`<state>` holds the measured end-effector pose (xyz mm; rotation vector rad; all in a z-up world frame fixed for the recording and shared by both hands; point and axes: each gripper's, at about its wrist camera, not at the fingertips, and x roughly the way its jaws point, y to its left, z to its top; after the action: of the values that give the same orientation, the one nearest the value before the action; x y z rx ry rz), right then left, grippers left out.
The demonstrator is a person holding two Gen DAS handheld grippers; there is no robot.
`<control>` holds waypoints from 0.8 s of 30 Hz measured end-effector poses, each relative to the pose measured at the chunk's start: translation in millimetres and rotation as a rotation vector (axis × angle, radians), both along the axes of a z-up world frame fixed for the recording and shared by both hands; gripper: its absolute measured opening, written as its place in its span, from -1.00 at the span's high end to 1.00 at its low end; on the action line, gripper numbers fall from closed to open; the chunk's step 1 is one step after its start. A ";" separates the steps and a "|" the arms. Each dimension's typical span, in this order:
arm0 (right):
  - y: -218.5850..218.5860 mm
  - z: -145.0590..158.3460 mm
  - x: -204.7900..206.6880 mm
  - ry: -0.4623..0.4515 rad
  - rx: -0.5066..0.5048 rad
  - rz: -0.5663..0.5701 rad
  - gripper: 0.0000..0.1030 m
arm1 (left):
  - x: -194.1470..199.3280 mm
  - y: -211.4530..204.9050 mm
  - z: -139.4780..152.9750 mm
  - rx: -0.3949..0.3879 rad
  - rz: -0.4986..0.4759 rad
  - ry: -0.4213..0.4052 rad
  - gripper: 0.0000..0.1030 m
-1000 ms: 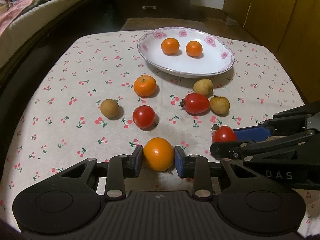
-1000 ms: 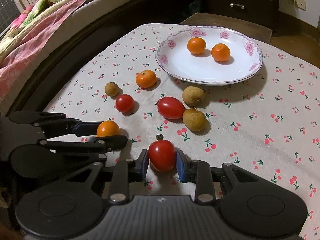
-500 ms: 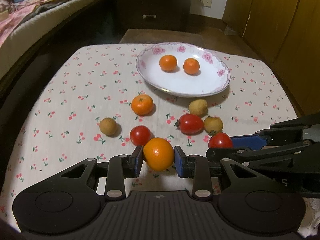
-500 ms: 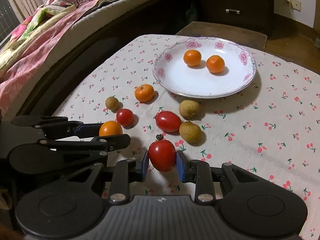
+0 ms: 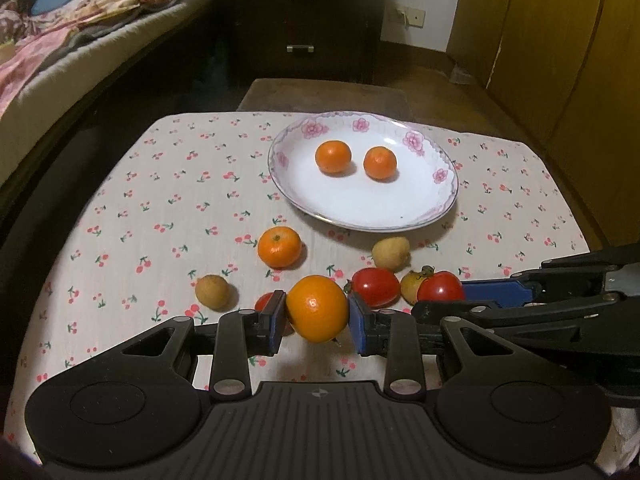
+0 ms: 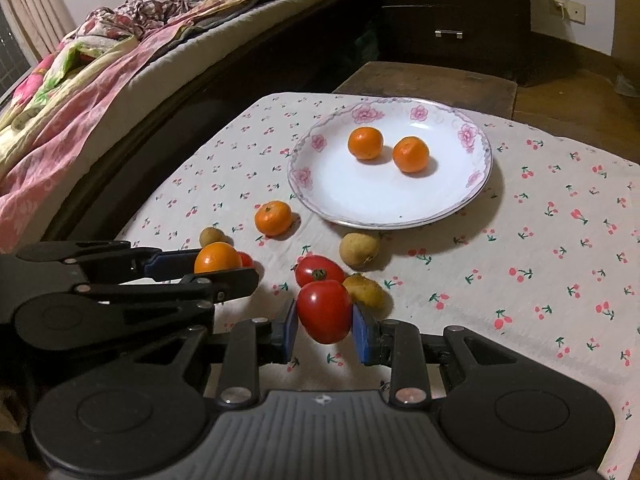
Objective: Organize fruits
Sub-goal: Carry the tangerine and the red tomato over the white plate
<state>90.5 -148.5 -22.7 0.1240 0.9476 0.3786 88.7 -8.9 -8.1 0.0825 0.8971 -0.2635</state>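
Note:
My left gripper [image 5: 317, 322] is shut on an orange mandarin [image 5: 317, 307] and holds it above the cherry-print tablecloth. My right gripper [image 6: 325, 326] is shut on a red tomato [image 6: 325, 310], also lifted off the cloth. Each gripper shows at the side of the other's view, the right gripper [image 5: 472, 298] with its tomato [image 5: 440, 286], the left gripper [image 6: 200, 270] with its mandarin [image 6: 217, 257]. A white flowered plate [image 5: 320, 196] at the far side holds two mandarins [image 5: 333, 156] [image 5: 380, 163]. On the cloth lie a third mandarin [image 5: 279, 247], a tomato [image 5: 376, 287] and small tan fruits [image 5: 212, 291] [image 5: 391, 253].
Another red tomato [image 5: 265, 303] is half hidden behind my left finger. A bed [image 6: 80, 80] with a pink blanket runs along the left. A dark drawer chest [image 5: 300, 20] and a low wooden stool [image 5: 324, 94] stand beyond the table, wooden cupboards [image 5: 560, 40] to the right.
Both grippers have risen off the cloth with their fruit; the table and plate now sit lower and farther in both views. The fruits on the cloth have not moved.

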 end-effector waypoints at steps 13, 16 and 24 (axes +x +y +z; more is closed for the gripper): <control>-4.8 3.6 4.8 -0.007 -0.003 -0.029 0.42 | 7.3 -7.3 3.7 0.019 -0.002 -0.010 0.23; -5.7 4.1 7.0 -0.007 -0.007 -0.035 0.42 | 10.2 -10.0 4.1 0.029 -0.004 -0.012 0.23; -9.6 8.8 14.7 -0.017 -0.001 -0.057 0.42 | 19.2 -14.9 9.3 0.038 -0.005 -0.028 0.23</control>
<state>105.2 -158.0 -13.9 0.1464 0.9259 0.3265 107.9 -23.8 1.2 0.1235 0.8742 -0.2494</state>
